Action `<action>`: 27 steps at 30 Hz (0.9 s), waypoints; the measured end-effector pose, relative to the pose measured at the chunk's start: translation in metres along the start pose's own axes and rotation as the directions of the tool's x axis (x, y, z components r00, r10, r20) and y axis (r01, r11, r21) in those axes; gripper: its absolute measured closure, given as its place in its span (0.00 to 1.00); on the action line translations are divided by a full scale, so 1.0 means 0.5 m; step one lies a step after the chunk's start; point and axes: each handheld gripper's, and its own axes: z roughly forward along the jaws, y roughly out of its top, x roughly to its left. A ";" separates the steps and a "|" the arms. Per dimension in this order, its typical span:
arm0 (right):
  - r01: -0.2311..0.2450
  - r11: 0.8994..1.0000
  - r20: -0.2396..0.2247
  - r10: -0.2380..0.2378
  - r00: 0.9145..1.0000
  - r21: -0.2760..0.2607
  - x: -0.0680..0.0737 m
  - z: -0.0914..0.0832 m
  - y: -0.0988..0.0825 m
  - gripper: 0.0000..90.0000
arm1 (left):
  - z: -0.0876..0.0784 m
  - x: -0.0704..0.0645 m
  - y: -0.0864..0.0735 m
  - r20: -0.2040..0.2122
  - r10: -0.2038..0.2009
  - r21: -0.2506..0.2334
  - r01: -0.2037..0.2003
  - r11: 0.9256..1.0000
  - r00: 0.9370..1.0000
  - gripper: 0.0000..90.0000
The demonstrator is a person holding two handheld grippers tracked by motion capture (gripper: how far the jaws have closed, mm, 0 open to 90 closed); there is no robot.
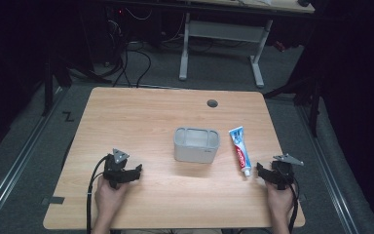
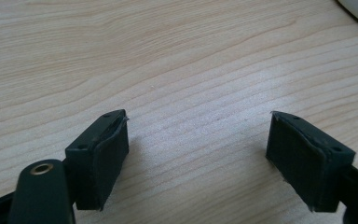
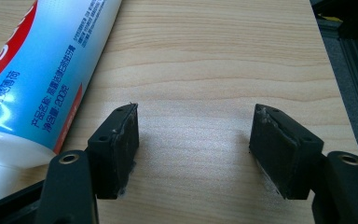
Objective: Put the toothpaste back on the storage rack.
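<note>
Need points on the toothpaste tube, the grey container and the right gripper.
White, blue and red toothpaste tube (image 1: 240, 149), high view, middle of its body.
Grey rectangular plastic container (image 1: 195, 152), high view, front wall.
Right gripper (image 3: 193, 149), right gripper view, midway between its open jaws.

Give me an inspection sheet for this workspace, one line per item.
Surface: wooden table, with a round cable hole.
Job's things: toothpaste tube lying flat, cap toward the person; grey container upright at centre, apart from it.
Clutter: nothing seen.
Grippers: left gripper open over bare wood; right gripper open, tube just beside its jaws, not between them.
Cables: black cable trails from the left gripper.
Surroundings: white desk frame behind, dark floor.
</note>
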 end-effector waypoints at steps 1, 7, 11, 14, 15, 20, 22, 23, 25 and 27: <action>0.001 1.000 -0.001 -0.001 1.000 -0.001 0.000 0.000 0.000 0.36 | 0.000 0.000 0.000 0.000 0.000 0.000 0.000 1.000 1.000 0.24; 0.001 1.000 -0.003 -0.001 1.000 0.001 0.001 0.000 0.000 0.36 | 0.000 0.000 0.000 -0.001 0.000 0.000 0.000 1.000 1.000 0.24; 0.002 1.000 -0.002 -0.002 1.000 0.000 0.001 0.000 0.000 0.35 | 0.000 0.000 0.000 -0.001 -0.001 0.000 0.001 1.000 1.000 0.24; 0.000 1.000 0.000 0.000 1.000 0.001 0.002 0.000 0.000 0.35 | 0.000 0.000 0.000 -0.001 -0.001 0.000 0.001 1.000 1.000 0.24; 0.000 1.000 0.000 0.000 1.000 0.001 0.002 0.000 0.000 0.35 | 0.000 0.000 0.000 -0.001 -0.001 0.000 0.001 1.000 1.000 0.24; 0.001 1.000 0.000 -0.001 1.000 -0.002 0.002 0.002 0.001 0.35 | 0.000 0.000 0.000 -0.001 0.001 0.001 -0.001 1.000 1.000 0.24; -0.001 1.000 -0.003 0.001 1.000 0.002 0.002 0.003 0.003 0.36 | 0.000 0.000 0.000 -0.001 0.001 0.002 -0.001 1.000 1.000 0.24; 0.000 1.000 -0.003 0.000 1.000 0.001 0.002 0.003 0.003 0.35 | 0.000 0.000 0.000 -0.001 0.000 0.001 0.000 1.000 1.000 0.24; -0.001 1.000 -0.004 0.001 1.000 -0.002 0.002 0.003 0.003 0.35 | 0.000 0.000 0.000 -0.001 0.000 0.001 0.000 1.000 1.000 0.24; 0.003 1.000 -0.006 -0.003 1.000 -0.002 0.001 0.004 0.003 0.35 | 0.000 0.000 0.000 -0.001 0.000 0.001 0.000 1.000 1.000 0.24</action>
